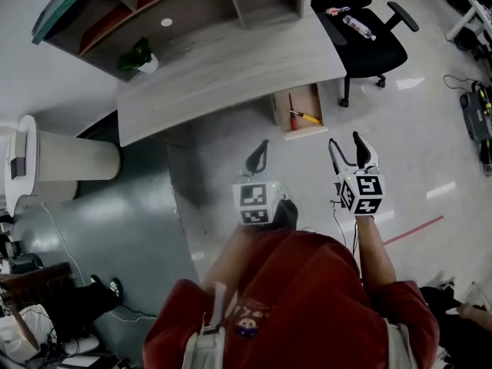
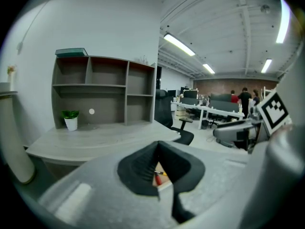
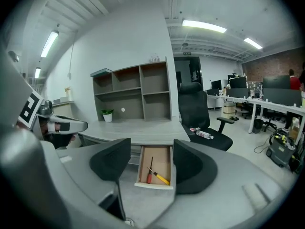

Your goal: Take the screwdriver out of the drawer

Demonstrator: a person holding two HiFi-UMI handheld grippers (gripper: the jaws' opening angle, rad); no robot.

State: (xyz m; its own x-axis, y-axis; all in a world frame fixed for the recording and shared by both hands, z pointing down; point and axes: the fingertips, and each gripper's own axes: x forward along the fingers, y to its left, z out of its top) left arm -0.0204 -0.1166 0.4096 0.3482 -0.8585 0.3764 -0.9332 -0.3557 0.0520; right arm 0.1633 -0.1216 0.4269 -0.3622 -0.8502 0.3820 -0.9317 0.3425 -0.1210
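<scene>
Right gripper view: drawer (image 3: 153,185) open under table (image 3: 143,133), both tools well short of it.
Right hand-held gripper (image 3: 151,152) jaws apart, empty; left hand-held gripper (image 2: 158,162) jaws together, empty. Red-handled screwdriver (image 3: 148,175) and yellow-handled screwdriver (image 3: 160,178) lie close together inside; likely faults: catching both, striking a drawer wall.

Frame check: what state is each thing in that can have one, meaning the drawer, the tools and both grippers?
Drawer: pulled open under the desk.
Red-handled screwdriver: lying in the drawer, untouched.
Yellow-handled screwdriver: lying in the drawer too, untouched.
Left gripper: shut, empty.
Right gripper: open, empty, short of the drawer.
Bottle: lying on the chair seat.
</scene>
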